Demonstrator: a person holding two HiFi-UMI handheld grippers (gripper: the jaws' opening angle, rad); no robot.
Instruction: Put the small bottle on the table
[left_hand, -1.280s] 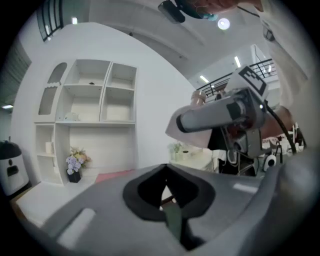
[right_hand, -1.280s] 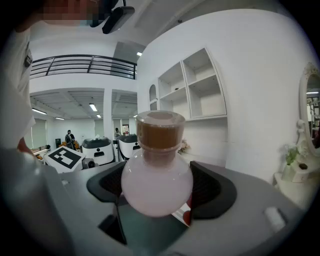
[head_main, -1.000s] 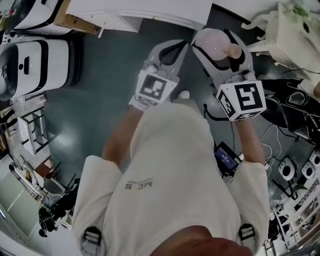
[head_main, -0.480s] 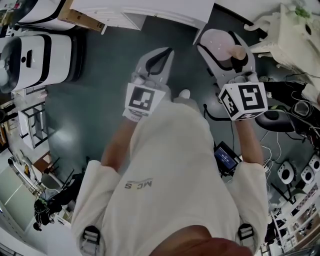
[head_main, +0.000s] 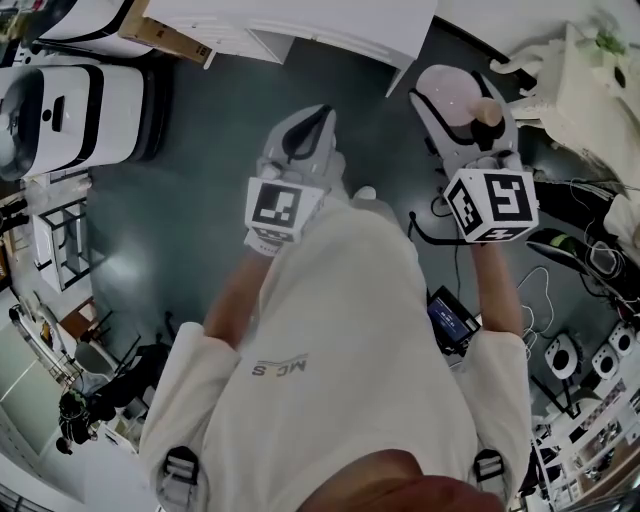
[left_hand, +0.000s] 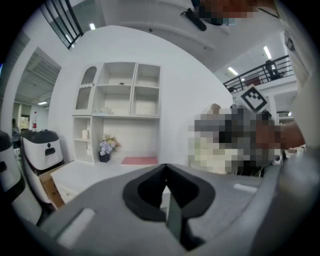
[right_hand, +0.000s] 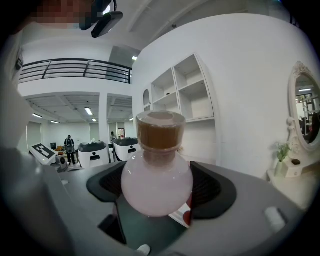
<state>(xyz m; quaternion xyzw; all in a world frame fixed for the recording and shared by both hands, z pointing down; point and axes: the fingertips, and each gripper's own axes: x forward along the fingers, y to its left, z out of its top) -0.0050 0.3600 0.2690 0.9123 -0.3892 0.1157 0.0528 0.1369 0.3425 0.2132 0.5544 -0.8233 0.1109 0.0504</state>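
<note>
The small bottle (head_main: 452, 92) is a round pink flask with a cork stopper (head_main: 485, 112). My right gripper (head_main: 458, 100) is shut on its belly, held in the air over the dark floor. In the right gripper view the bottle (right_hand: 156, 182) fills the space between the jaws of the right gripper (right_hand: 156, 192), cork (right_hand: 161, 131) pointing up and away. My left gripper (head_main: 300, 135) hangs to the left of it, shut and empty; in its own view the left gripper (left_hand: 166, 172) has its jaws closed together. The white table (head_main: 300, 22) lies ahead at the top edge.
White wheeled machines (head_main: 70, 110) and a cardboard box (head_main: 150, 42) stand at the left. Cables and gear (head_main: 580, 250) crowd the floor at the right, beside a white dresser (head_main: 595, 75). A white shelf unit (left_hand: 120, 110) stands behind the table (left_hand: 95, 172), which carries flowers (left_hand: 106, 147).
The left gripper has drawn back towards the body and to the left, away from the bottle. The right gripper has drifted slightly right with the bottle still in it.
</note>
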